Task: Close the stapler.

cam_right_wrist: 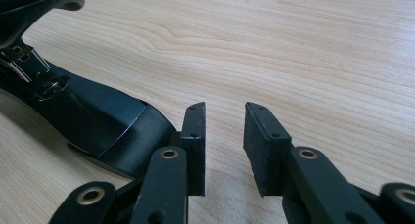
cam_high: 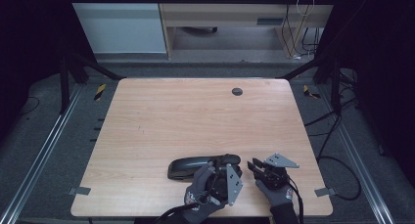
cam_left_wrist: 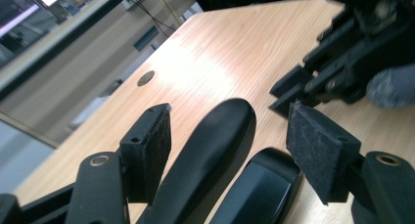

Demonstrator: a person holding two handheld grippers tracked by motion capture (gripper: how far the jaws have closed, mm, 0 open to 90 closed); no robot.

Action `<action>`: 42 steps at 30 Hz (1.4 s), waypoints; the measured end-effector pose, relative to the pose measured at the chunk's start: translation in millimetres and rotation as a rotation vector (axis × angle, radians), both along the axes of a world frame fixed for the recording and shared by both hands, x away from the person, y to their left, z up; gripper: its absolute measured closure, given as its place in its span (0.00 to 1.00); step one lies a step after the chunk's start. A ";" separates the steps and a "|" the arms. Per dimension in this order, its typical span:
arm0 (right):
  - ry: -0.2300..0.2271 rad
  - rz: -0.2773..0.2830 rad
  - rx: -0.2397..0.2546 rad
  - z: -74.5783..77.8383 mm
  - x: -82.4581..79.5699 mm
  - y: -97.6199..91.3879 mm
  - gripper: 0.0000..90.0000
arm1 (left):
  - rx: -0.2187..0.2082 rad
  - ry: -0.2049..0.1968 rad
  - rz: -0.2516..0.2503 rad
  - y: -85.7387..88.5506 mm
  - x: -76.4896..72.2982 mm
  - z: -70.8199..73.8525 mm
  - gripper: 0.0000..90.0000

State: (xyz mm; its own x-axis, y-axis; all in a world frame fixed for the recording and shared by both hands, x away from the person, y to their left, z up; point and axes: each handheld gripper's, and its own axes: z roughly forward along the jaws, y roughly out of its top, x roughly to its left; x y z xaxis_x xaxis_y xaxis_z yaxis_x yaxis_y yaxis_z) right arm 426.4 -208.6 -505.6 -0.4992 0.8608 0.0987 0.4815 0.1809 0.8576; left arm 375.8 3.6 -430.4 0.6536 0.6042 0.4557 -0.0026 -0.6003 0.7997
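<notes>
A black stapler (cam_high: 188, 168) lies near the front edge of the wooden table (cam_high: 195, 111), its top arm raised off its base. My left gripper (cam_high: 221, 166) hangs over the stapler's right end. In the left gripper view the left gripper (cam_left_wrist: 230, 119) is open, its jaws straddling the stapler's top arm (cam_left_wrist: 215, 141) without pressing on it, and the base (cam_left_wrist: 259, 190) lies below. My right gripper (cam_high: 253, 165) stands just right of the stapler. In the right gripper view the right gripper (cam_right_wrist: 222, 145) is open with only bare wood between its pads, and the stapler (cam_right_wrist: 93, 121) sits to its left.
A round dark cable hole (cam_high: 237, 91) sits at the far side of the table. Metal rails (cam_high: 44, 145) run along the floor on both sides, and cables (cam_high: 333, 136) trail on the floor at the right. The other gripper (cam_left_wrist: 288, 89) is close in the left gripper view.
</notes>
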 end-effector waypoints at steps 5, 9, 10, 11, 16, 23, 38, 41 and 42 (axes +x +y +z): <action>0.001 -0.004 0.004 0.8 -0.2 -0.3 0.79 | -0.076 0.057 -0.003 16.0 6.8 11.4 0.36; -0.001 -0.005 0.010 2.2 -0.9 -0.1 0.80 | -0.140 0.093 0.015 32.1 13.0 18.5 0.37; -0.003 -0.005 0.011 2.4 -0.8 -0.2 0.81 | -0.156 0.106 0.017 36.4 14.6 20.1 0.37; -0.002 -0.006 0.012 2.6 -0.7 -0.2 0.82 | -0.169 0.113 0.022 40.9 16.2 21.4 0.37; -0.005 -0.007 0.019 6.3 -1.2 -0.7 0.89 | -0.210 0.119 0.066 66.4 22.9 26.6 0.39; -0.012 0.002 0.030 12.5 0.2 0.9 0.99 | -0.272 0.138 0.144 105.4 31.2 30.5 0.41; -0.021 0.011 0.054 26.3 2.5 -0.2 1.00 | -0.340 0.161 0.324 192.2 39.2 14.9 0.41; -0.025 0.018 0.067 31.8 1.8 0.2 1.00 | -0.345 0.171 0.370 208.7 39.2 6.5 0.42; -0.030 0.024 0.068 33.6 1.8 0.3 1.00 | -0.350 0.176 0.384 213.9 39.1 3.8 0.42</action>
